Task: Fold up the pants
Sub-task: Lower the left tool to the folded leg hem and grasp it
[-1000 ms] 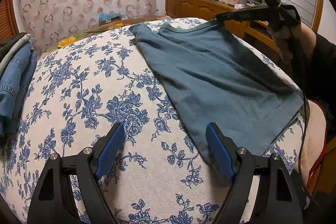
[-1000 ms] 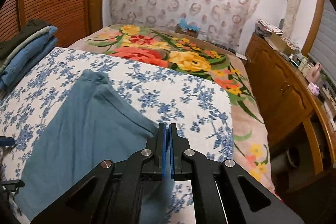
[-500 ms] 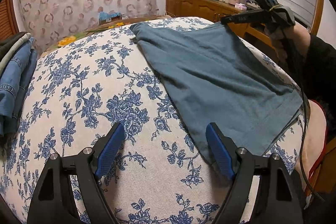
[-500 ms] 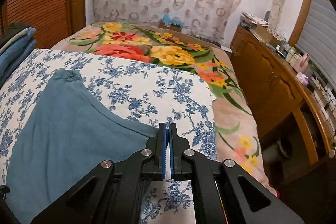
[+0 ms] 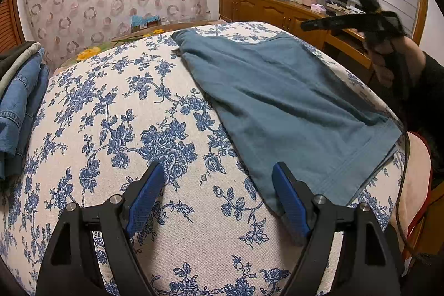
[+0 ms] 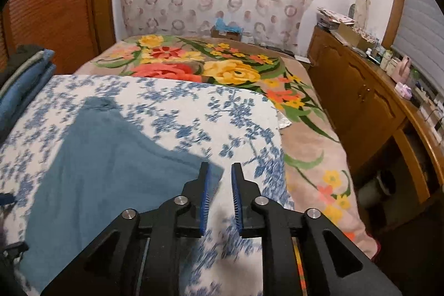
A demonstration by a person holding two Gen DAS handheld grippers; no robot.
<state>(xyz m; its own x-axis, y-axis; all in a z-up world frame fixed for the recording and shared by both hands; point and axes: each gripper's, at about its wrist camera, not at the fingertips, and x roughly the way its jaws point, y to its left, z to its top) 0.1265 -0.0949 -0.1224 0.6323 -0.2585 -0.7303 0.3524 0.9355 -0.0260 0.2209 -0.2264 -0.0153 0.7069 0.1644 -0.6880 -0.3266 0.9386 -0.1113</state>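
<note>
The teal pants (image 5: 285,107) lie flat on the blue-flowered white cloth (image 5: 116,129), folded lengthwise, and also show in the right wrist view (image 6: 105,157). My left gripper (image 5: 219,199) is open and empty, low over the cloth, its right finger at the pants' near corner. My right gripper (image 6: 219,199) is partly open and empty, raised just above the pants' far right corner; it also shows in the left wrist view (image 5: 358,24), held in a hand.
A stack of folded jeans (image 5: 19,101) lies at the left edge of the cloth. A flowered blanket (image 6: 222,68) covers the bed beyond. A wooden cabinet (image 6: 360,101) with bottles stands along the right.
My right gripper has opened and let go of the pants' corner, then lifted away. The pants now lie flat. My left gripper has not moved.
</note>
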